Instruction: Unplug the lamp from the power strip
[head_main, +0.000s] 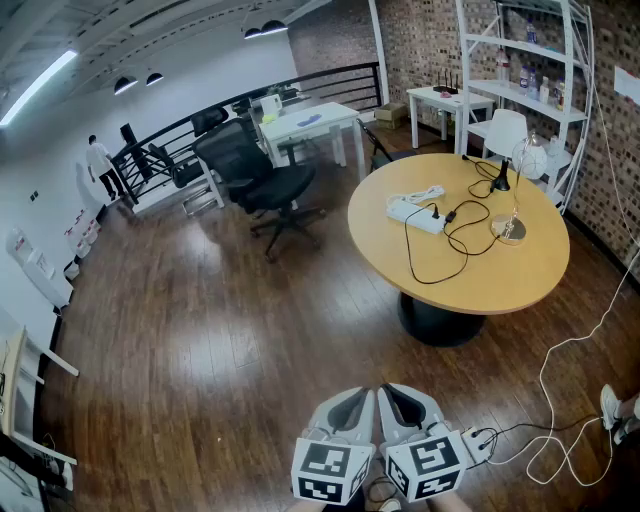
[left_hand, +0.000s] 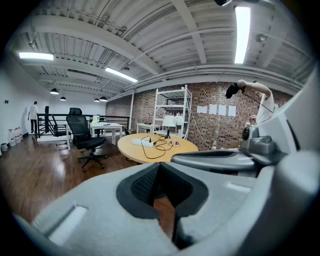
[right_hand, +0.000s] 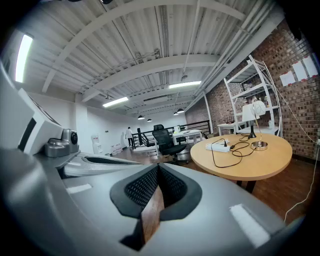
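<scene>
A white power strip (head_main: 415, 210) lies on the round wooden table (head_main: 500, 280) at the right of the head view, with a black plug and cord (head_main: 440, 245) looping toward the lamp (head_main: 510, 150). The lamp has a white shade and a round base (head_main: 510, 231). My left gripper (head_main: 362, 393) and right gripper (head_main: 392, 391) hang side by side over the floor, far short of the table, both shut on nothing. The left gripper view shows its gripper (left_hand: 159, 165) and the strip (left_hand: 141, 142) far ahead. The right gripper view shows its gripper (right_hand: 159, 167), the strip (right_hand: 217, 147) and the lamp (right_hand: 252, 112).
A black office chair (head_main: 255, 170) and a white desk (head_main: 305, 125) stand left of the table. White shelving (head_main: 530, 60) lines the brick wall behind it. A white cable (head_main: 570, 380) trails over the wooden floor at right. A person (head_main: 100, 165) stands far off by the railing.
</scene>
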